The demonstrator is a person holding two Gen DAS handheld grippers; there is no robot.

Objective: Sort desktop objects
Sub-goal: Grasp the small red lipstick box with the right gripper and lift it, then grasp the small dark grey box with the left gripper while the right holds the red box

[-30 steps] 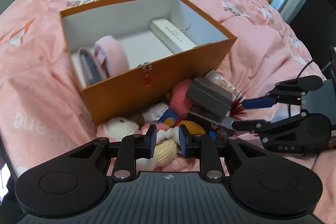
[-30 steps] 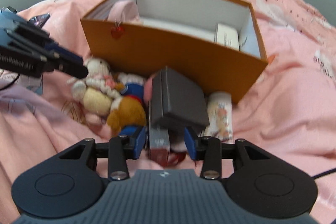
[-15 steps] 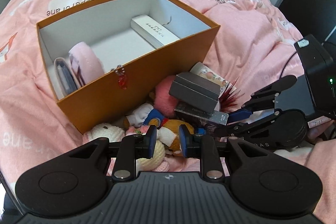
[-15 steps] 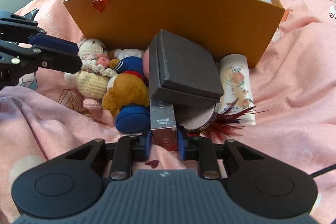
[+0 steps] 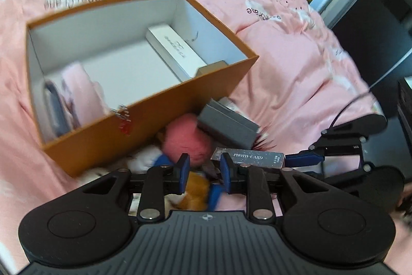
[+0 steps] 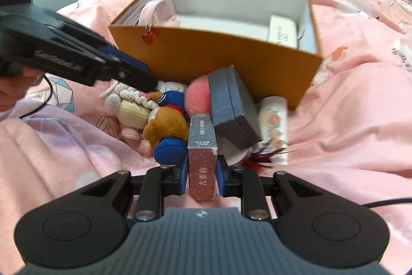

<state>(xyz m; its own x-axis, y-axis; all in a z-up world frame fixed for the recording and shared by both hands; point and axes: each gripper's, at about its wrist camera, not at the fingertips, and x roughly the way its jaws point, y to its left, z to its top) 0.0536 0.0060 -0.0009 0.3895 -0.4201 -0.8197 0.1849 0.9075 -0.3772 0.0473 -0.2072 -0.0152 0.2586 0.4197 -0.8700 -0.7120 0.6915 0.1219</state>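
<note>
right gripper: jaws closing on the silver card box, clamped at its near end, lifted from the pile | left gripper: jaws opening, empty, above the plush toys | risk: grey box leaning on it may topple; end grip may slip short of the orange box

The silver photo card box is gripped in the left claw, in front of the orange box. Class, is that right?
Not quite: the right claw grips the silver photo card box, as the right wrist view shows. It does sit in front of the orange box.
</note>
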